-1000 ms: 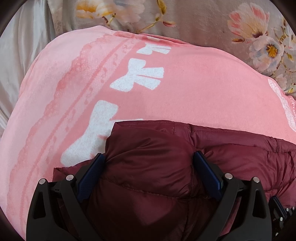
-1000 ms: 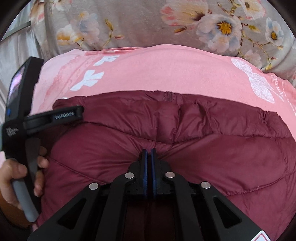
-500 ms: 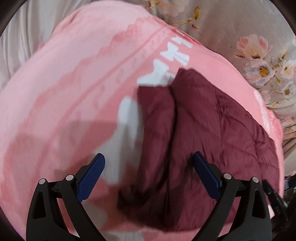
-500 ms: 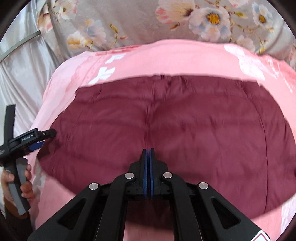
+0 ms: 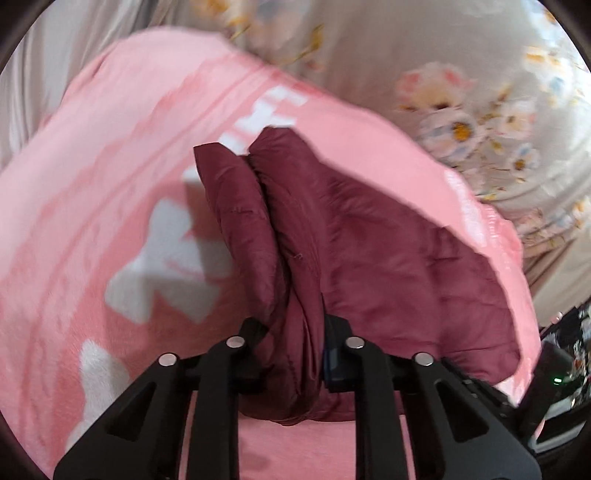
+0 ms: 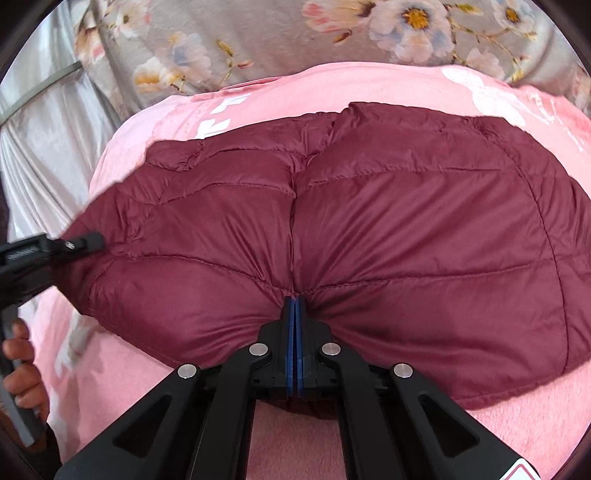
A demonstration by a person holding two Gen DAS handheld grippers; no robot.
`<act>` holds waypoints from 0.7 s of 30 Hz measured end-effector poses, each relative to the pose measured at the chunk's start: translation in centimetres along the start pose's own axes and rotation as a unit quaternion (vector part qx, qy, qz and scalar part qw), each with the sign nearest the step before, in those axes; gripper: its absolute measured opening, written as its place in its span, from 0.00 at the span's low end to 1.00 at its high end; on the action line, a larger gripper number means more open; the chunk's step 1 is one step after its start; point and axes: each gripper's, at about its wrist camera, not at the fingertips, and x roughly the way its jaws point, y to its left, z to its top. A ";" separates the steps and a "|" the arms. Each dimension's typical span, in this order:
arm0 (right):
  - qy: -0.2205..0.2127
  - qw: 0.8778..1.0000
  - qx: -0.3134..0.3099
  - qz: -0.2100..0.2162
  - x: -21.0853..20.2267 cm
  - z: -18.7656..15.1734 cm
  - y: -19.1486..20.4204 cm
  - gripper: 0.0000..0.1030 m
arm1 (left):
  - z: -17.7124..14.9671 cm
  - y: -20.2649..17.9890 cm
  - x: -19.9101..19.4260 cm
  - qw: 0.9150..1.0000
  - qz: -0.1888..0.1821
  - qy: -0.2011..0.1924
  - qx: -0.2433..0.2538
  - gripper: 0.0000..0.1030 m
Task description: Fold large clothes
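Observation:
A maroon quilted puffer jacket [image 6: 369, 229] lies spread on a pink blanket [image 6: 369, 85], its front seam running down the middle. My right gripper [image 6: 294, 306] is shut on the jacket's near edge at the seam. My left gripper [image 5: 291, 332] is shut on a bunched fold of the jacket [image 5: 369, 258] at its left edge. It also shows in the right wrist view [image 6: 74, 243], clamped on the jacket's left corner, held by a hand [image 6: 26, 373].
The pink blanket [image 5: 92, 221] with white bow prints covers the bed. A grey floral sheet [image 6: 258, 33] lies behind it, and pale silky fabric [image 6: 44, 147] hangs at the left. Dark clutter [image 5: 565, 350] sits at the right edge of the left wrist view.
My left gripper was open over the jacket's left edge and has now shut on it. The jacket has spread out flatter. My right gripper has stayed shut on the near edge.

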 end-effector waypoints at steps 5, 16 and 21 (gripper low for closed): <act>0.002 1.000 -0.014 0.027 -2.0 -1.2 1.0 0.01 | 1.1 -4.9 -4.1 0.997 -0.047 -0.042 0.048 0.14; -0.003 0.996 0.047 0.076 -1.0 -1.7 -1.6 0.00 | 0.9 -19.7 -4.9 0.973 -0.142 -0.044 0.178 0.14; 0.010 0.993 0.071 0.092 -0.2 -2.5 -3.2 0.00 | 0.2 -23.0 -2.9 0.969 -0.160 -0.020 0.189 0.14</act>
